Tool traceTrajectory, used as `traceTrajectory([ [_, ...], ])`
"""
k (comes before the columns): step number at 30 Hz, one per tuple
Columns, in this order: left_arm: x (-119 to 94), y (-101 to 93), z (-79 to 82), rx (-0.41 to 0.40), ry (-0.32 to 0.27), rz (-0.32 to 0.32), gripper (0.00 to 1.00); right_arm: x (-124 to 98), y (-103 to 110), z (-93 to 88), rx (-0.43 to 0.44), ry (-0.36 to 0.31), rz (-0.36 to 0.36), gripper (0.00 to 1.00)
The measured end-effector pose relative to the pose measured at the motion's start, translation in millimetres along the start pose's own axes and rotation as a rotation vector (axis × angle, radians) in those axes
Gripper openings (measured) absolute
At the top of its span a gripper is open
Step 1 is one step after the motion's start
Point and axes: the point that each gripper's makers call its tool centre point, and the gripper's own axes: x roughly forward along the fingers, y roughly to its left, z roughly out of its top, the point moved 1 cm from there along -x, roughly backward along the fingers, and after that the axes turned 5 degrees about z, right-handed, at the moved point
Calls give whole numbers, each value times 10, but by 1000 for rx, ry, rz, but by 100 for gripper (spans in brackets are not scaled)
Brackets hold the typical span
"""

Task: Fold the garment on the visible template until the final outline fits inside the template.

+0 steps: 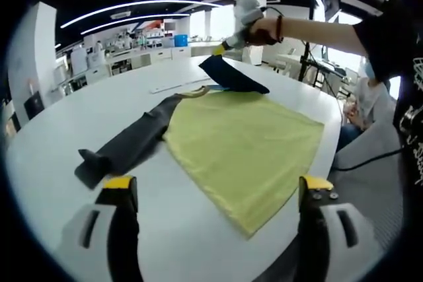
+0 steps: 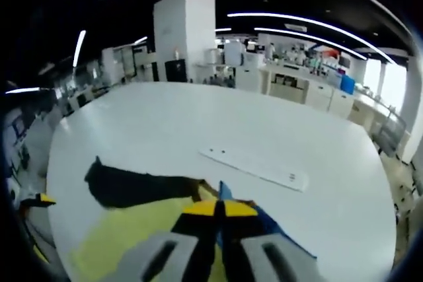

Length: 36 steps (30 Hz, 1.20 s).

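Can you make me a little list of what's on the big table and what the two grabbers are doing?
table: white table, rounded edge
garment: yellow-green body lying flat, dark sleeve stretched out along the table
lifted part: other dark sleeve raised off the table
right gripper: jaws closed on the lifted dark sleeve, held by a hand
left gripper: jaws apart, holding nothing, hovering near the garment's hem
other thing: long white strip lying beyond the garment
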Motion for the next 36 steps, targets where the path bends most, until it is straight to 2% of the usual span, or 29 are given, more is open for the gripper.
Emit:
traceTrajectory([
  [5,6,-6,-7,0,6,1,99,57,172,52,-33,-12,23,0],
  [10,14,-4,-18,2,10,0,99,144,299,103,-30,-33,57,0],
  [19,12,-32,-39,0,17,-3,99,200,650,51,-60,-31,114,0],
  [29,31,-39,-77,-10,24,-1,99,285,846,48,-87,-31,159,0],
  [36,39,-15,-131,-18,34,5,99,304,1024,51,-142,-35,206,0],
])
